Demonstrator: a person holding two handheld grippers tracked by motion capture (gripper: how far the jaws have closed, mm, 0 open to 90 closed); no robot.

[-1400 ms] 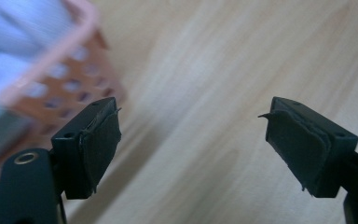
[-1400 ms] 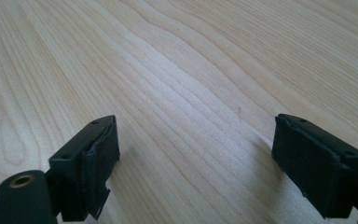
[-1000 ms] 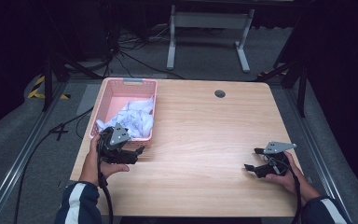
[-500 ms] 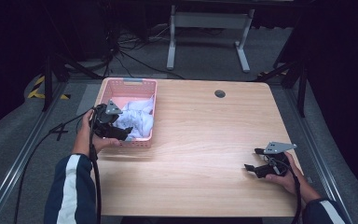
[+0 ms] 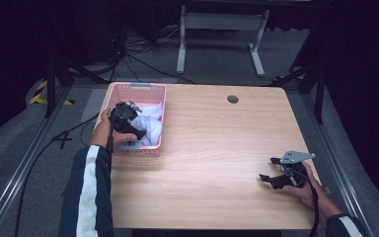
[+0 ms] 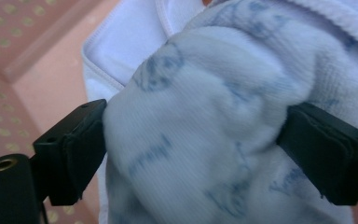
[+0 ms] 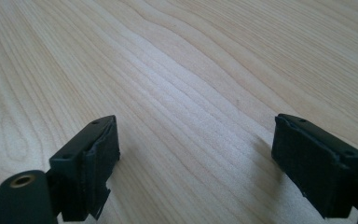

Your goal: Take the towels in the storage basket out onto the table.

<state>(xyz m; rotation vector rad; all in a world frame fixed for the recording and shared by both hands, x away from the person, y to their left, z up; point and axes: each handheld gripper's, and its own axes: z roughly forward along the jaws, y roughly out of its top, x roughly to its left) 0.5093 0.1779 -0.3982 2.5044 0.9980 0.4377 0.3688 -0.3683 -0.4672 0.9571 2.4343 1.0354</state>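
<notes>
At the far left of the tabletop (image 5: pixel 217 148), the left tool (image 5: pixel 137 129) reaches down into the pink basket (image 5: pixel 137 88), and its jaws, which have just been widening, stand far apart with a white cloth printed in faint blue (image 6: pixel 205 130) bulging between them and touching both pads, though whether they still pinch it I cannot tell. The cloth lies heaped inside the basket. At the near right, well apart from the basket, the right tool (image 5: pixel 267 170) rests low over bare wood with its jaws spread and nothing between them.
</notes>
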